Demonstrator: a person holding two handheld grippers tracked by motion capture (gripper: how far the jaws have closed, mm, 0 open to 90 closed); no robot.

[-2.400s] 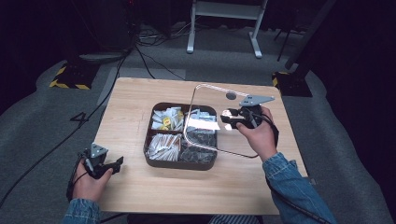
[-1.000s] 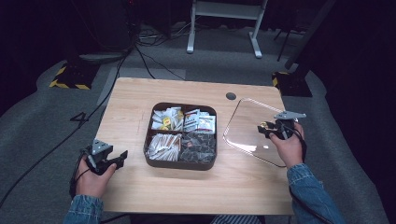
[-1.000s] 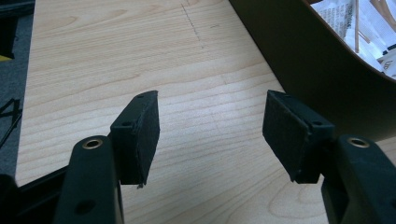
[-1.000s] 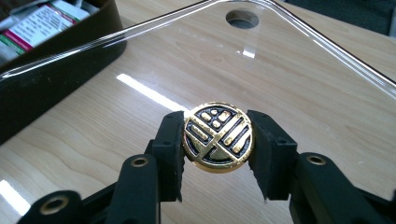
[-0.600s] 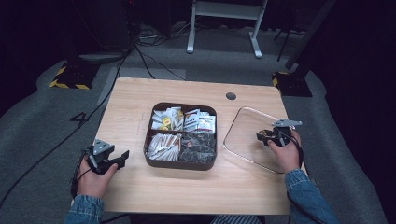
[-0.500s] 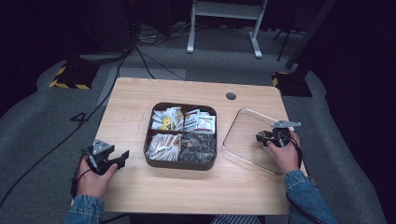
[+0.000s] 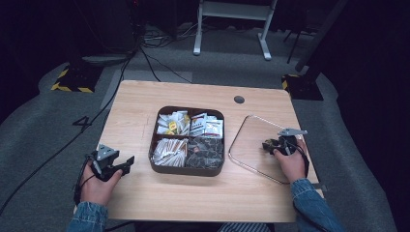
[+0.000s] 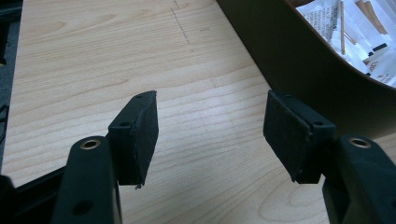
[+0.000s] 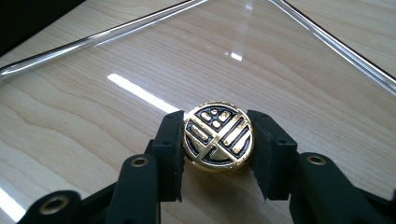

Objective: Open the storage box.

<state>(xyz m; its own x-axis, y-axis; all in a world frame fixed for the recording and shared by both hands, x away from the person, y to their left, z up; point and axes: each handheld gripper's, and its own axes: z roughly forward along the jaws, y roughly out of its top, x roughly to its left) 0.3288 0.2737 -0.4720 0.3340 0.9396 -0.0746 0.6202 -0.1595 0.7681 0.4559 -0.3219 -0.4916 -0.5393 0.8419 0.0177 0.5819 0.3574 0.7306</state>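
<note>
A brown square box (image 7: 159, 166) with four compartments of packets stands open in the middle of the wooden table (image 7: 145, 101). To its right lies its clear glass lid (image 7: 249, 137), flat on the table. My right gripper (image 7: 268, 145) is shut on the lid's round gold-and-black knob (image 9: 218, 136), a pad pressed on either side. My left gripper (image 7: 126, 162) rests at the table's front left, open, jaws empty over bare wood (image 8: 210, 135). The box's dark wall (image 8: 299, 60) is just right of its jaws.
A small dark cable hole (image 7: 239, 99) sits near the table's far edge. Cables (image 7: 87, 135) run over the grey floor at the left. A white frame's legs (image 7: 232, 29) stand behind the table.
My right gripper has carried the glass lid off the box to the right and lowered it flat onto the table. The left gripper has stayed put.
</note>
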